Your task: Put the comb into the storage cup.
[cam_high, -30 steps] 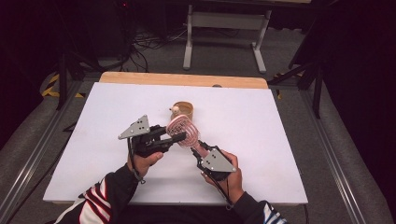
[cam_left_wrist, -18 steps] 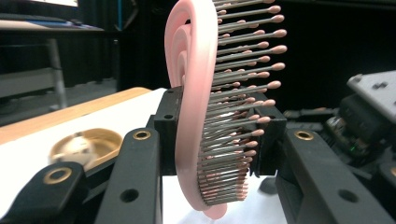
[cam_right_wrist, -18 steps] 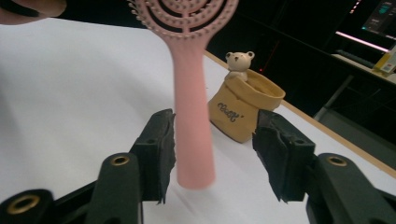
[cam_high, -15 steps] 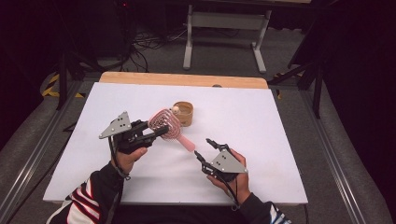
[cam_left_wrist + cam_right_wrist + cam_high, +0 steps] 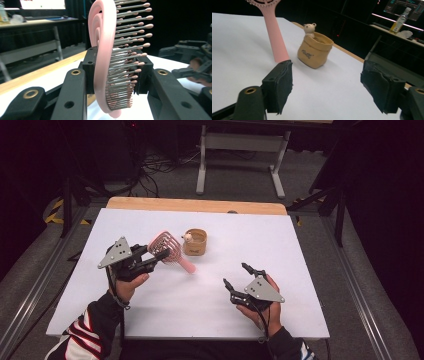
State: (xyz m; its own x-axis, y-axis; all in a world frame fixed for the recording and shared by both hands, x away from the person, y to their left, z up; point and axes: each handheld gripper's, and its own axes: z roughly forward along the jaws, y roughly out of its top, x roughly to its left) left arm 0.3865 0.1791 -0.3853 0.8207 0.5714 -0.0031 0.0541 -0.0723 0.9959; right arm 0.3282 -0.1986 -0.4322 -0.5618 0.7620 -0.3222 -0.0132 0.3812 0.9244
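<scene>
I see one white counter over a grey floor in a dark room. My left tool clamps the head of the single pink hairbrush, handle slanting down toward one tan pot, which carries what looks like a small bear figure. My right tool, well apart, has just been opening; its jaws stand wide, empty.
</scene>
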